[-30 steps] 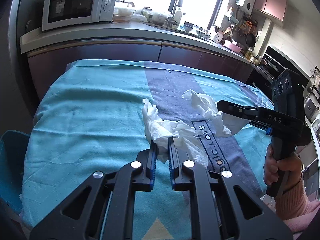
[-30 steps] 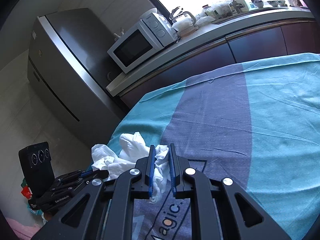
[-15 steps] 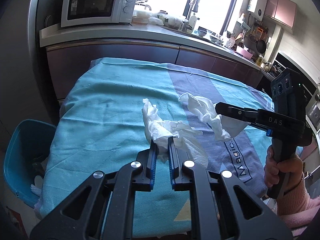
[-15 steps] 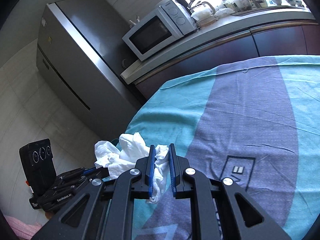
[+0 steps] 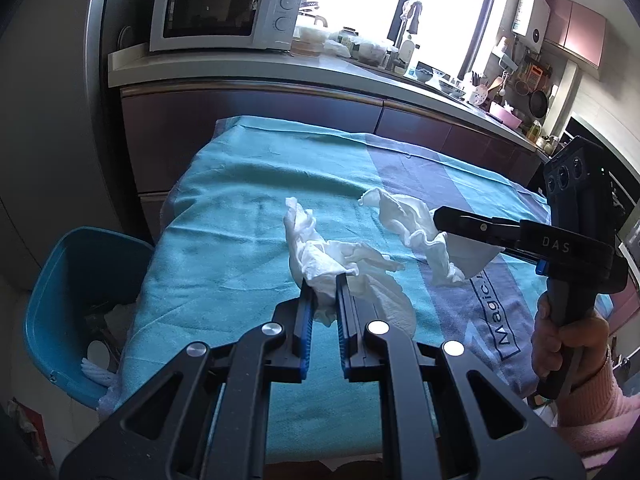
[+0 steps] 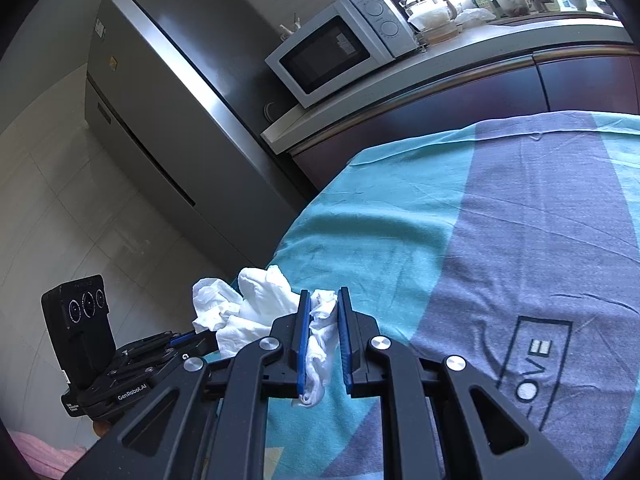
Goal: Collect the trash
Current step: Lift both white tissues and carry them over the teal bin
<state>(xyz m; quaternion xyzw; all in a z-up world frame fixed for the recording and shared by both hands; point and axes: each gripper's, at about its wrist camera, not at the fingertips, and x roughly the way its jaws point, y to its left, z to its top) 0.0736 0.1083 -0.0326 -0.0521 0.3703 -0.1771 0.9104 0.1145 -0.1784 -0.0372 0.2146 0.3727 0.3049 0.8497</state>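
A: Holding a crumpled white tissue point(image 5: 320, 264) in the left gripper point(image 5: 324, 300), jaws nearly closed with the paper pinched between the blue pads. Hanging it above the desk point(image 5: 240, 216), toward the side nearest the blue bin point(image 5: 60, 280).

B: Gripping a second tissue point(image 5: 416, 228) in the right gripper point(image 6: 324, 320), jaws likewise narrowed onto the wad, paper trailing down between them. Carrying it on the side of the desk away from the bin.

A: Seeing scraps already lying in the bin, on the floor just beside the desk's edge.

B: Possibly touching, those two tissues, in the right wrist view; hard telling whether overlapping or merely lined up.

A: Worrying about that. Snagging one wad on the other and tearing it loose while swinging toward the bin.

B: Also risking a drop: pinching only a thin fold, with most of the paper bulging outside the pads, so slipping out under a quick move.

A: And missing the bin, since sitting low and partly tucked under the cloth overhang. Releasing too early, landing the tissue on the floor or back on the cloth.

B: Watching too for the two grippers colliding, both crowding toward the bin side together.
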